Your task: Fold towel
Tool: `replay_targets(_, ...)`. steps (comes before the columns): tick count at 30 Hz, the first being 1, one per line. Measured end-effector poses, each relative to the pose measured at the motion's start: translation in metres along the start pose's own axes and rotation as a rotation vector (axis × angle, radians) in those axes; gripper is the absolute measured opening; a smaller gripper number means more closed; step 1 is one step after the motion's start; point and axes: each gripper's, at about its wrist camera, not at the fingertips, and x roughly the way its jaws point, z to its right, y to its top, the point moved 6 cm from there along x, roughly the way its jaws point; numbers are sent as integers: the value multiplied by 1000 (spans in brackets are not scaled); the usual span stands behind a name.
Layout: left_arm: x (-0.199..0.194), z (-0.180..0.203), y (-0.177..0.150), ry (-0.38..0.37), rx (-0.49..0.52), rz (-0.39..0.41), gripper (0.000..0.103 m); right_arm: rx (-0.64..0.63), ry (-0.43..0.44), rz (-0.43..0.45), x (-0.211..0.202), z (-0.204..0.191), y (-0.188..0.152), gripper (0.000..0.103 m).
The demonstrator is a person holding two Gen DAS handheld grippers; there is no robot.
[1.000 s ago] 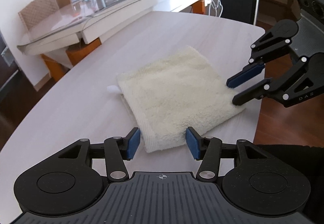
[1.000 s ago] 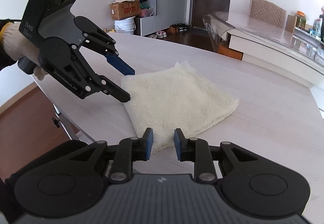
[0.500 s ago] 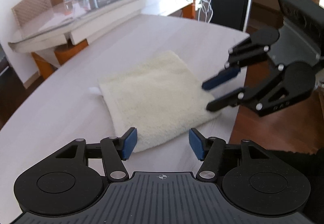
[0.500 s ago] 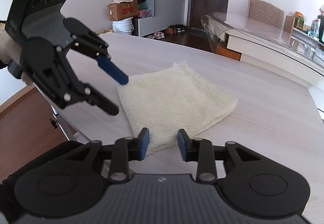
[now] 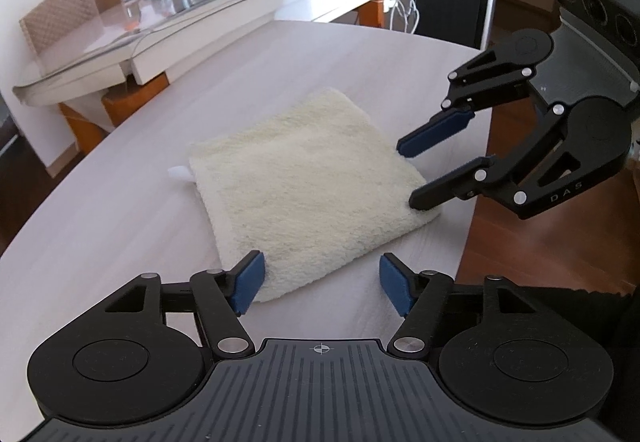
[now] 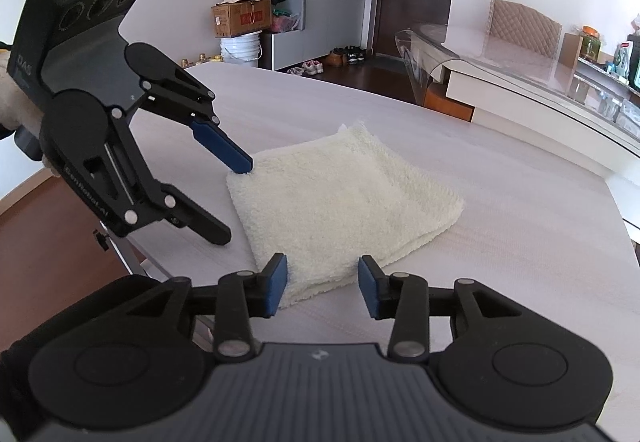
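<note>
A cream towel lies folded into a thick square on the white table; it also shows in the right wrist view. My left gripper is open and empty, its jaws apart just short of the towel's near corner. My right gripper is open and empty at the towel's other near corner. In the left wrist view the right gripper hovers at the towel's right edge. In the right wrist view the left gripper has one fingertip touching the towel's left corner.
The table edge runs close to the right of the towel, with wood floor below. A glass-topped counter with appliances stands behind the table. A chair, a cardboard box and a bucket stand further off.
My right gripper has opened wider, from nearly shut to well apart. My left gripper has opened a little more. The towel lies as before.
</note>
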Motion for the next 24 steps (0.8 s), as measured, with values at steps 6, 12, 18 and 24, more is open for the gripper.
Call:
replay_targets(6,-2,-1,1,-5,-11,4,77,12,-34,11,-8,12,4,44)
replay_targets(12,-21,-13,-1,18,-43,35,82,-7,-43,-13,-10,18,-1,44)
replay_targets(18,-27,-23,-4,48,-65,38,82,-33,-29,-19,-4,7,-5,44)
replay_targets(24,-33,-50,-11,123,-127,48,83,-72,4,-26,6,-17,-3,44)
